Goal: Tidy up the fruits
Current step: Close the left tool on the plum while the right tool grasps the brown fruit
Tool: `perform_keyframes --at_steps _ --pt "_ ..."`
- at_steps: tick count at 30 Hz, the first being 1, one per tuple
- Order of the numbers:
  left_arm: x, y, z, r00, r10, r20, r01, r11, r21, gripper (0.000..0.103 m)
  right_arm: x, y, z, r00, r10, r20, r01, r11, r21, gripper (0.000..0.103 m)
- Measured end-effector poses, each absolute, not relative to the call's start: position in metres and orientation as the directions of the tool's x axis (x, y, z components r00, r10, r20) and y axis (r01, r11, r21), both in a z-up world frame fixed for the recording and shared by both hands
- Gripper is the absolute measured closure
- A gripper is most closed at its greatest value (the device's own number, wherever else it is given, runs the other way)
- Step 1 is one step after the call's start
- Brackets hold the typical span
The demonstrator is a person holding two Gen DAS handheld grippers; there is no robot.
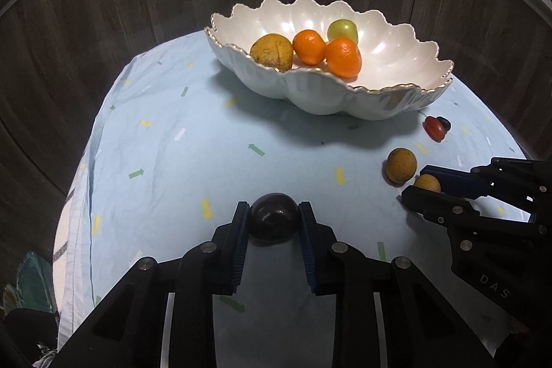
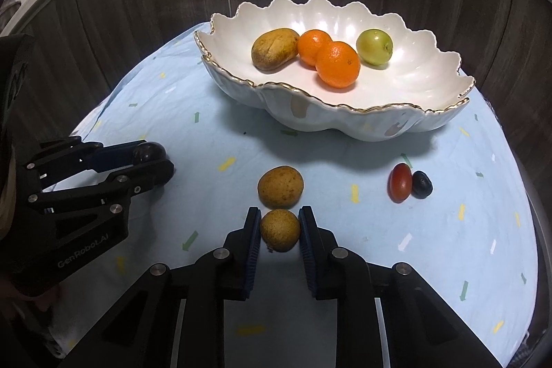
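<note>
My left gripper [image 1: 274, 219] is shut on a dark purple plum [image 1: 274, 223], low over the cloth; it also shows in the right wrist view [image 2: 149, 153]. My right gripper [image 2: 279, 226] is shut on a small brown fruit [image 2: 279, 230], also seen in the left wrist view [image 1: 427, 183]. A second brown fruit [image 2: 280, 187] lies just beyond it, touching. The white scalloped bowl [image 2: 345, 112] holds a brown fruit [image 2: 274, 49], two oranges [image 2: 337, 64] and a green fruit [image 2: 374, 46].
A red fruit [image 2: 400, 182] and a small dark fruit [image 2: 421, 184] lie side by side on the light blue cloth [image 2: 207, 140], right of the grippers. The round table stands against a dark wood-panel wall [image 2: 138, 6]. The cloth hangs over the left edge.
</note>
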State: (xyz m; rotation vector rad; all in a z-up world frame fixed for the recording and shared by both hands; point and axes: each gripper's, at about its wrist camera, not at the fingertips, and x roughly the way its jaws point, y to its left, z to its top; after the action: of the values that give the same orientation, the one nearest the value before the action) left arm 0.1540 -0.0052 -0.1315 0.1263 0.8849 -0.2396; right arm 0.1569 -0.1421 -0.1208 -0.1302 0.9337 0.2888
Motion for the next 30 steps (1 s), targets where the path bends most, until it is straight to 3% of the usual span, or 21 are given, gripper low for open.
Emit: perform_keyframes --at_steps 30 --pt "0.140 -0.012 -0.075 0.637 -0.185 -0.748 0.254 0.967 -0.023 0.075 0.145 -0.162 -0.072 0.641 0.181 -0.746 -0.231 0.972 0.037 0.079"
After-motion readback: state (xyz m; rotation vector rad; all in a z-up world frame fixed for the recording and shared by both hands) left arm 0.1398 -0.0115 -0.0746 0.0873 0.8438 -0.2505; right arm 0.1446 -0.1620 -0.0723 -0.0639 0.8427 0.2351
